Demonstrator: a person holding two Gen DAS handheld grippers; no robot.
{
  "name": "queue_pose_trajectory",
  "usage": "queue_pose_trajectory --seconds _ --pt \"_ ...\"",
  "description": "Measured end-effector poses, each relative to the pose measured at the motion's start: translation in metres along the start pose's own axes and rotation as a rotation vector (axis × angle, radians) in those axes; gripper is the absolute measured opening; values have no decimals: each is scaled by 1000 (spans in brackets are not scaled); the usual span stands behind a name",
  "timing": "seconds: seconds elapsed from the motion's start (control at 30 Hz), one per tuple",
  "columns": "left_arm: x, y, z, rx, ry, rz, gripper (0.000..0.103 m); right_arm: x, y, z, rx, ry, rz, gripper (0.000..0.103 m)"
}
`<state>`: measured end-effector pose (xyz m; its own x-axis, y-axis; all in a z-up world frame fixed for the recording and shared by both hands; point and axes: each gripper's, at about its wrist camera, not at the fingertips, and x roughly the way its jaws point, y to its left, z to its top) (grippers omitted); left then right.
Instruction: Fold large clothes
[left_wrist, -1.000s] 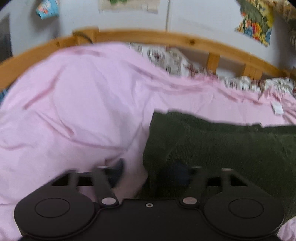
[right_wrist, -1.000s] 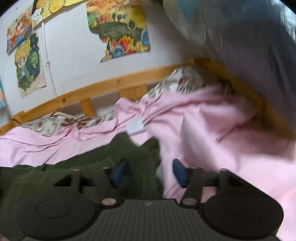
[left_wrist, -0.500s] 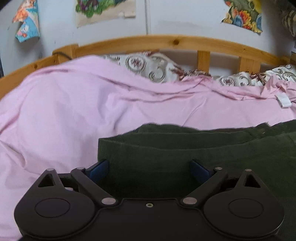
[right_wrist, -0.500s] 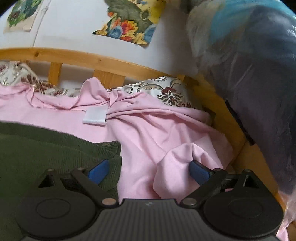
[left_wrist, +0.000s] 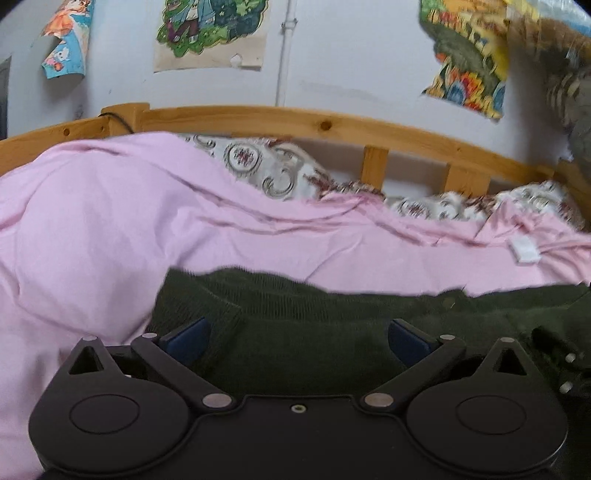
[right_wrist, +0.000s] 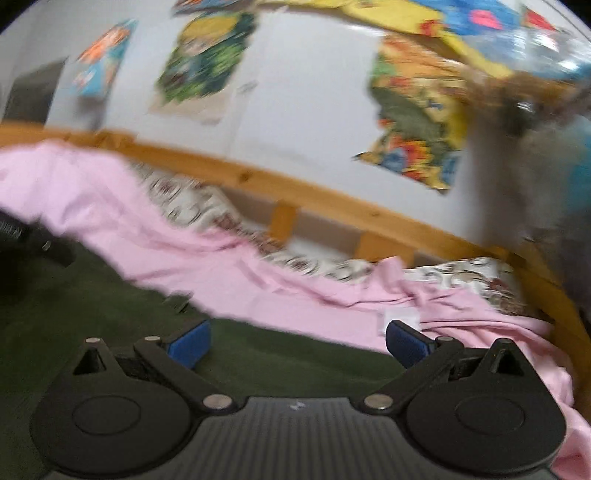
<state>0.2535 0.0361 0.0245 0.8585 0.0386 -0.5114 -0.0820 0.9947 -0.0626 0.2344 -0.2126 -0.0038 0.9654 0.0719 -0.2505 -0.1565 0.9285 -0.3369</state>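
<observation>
- Green ribbed garment (left_wrist: 314, 332) fills the lower middle of my left view, lying folded on the pink sheet (left_wrist: 92, 229); my left gripper (left_wrist: 299, 338) is spread wide over it, holding nothing.
- Right view, blurred: the garment (right_wrist: 110, 314) runs across the lower left; my right gripper (right_wrist: 297, 341) gapes wide and empty above its edge, wooden rail (right_wrist: 295, 188) behind.

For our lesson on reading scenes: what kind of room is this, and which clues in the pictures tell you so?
Most likely a child's bedroom. A wooden bed rail runs along the wall behind a rumpled pink sheet, and colourful cartoon posters hang above. A dark green garment lies on the bed.
</observation>
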Motion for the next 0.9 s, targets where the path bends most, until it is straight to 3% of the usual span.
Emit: queue_pose_trajectory --seconds 0.13,0.37,0.47,0.67,0.8,0.9 --pt "17 3 -12 32 -14 102 102 15 19 -26 -37 22 -1 103" --pt "38 54 -20 -138 29 42 102 17 27 -48 -13 -32 -22 103" --pt "42 63 -27 -187 25 17 102 21 32 -47 -41 -19 -34 103" --pt "29 57 -16 -151 61 64 102 21 14 -23 18 64 29 103" --pt "1 69 -13 -211 66 52 102 10 5 1 113 3 33 103" --pt "-19 77 -14 -234 83 72 102 24 10 -2 90 20 10 103"
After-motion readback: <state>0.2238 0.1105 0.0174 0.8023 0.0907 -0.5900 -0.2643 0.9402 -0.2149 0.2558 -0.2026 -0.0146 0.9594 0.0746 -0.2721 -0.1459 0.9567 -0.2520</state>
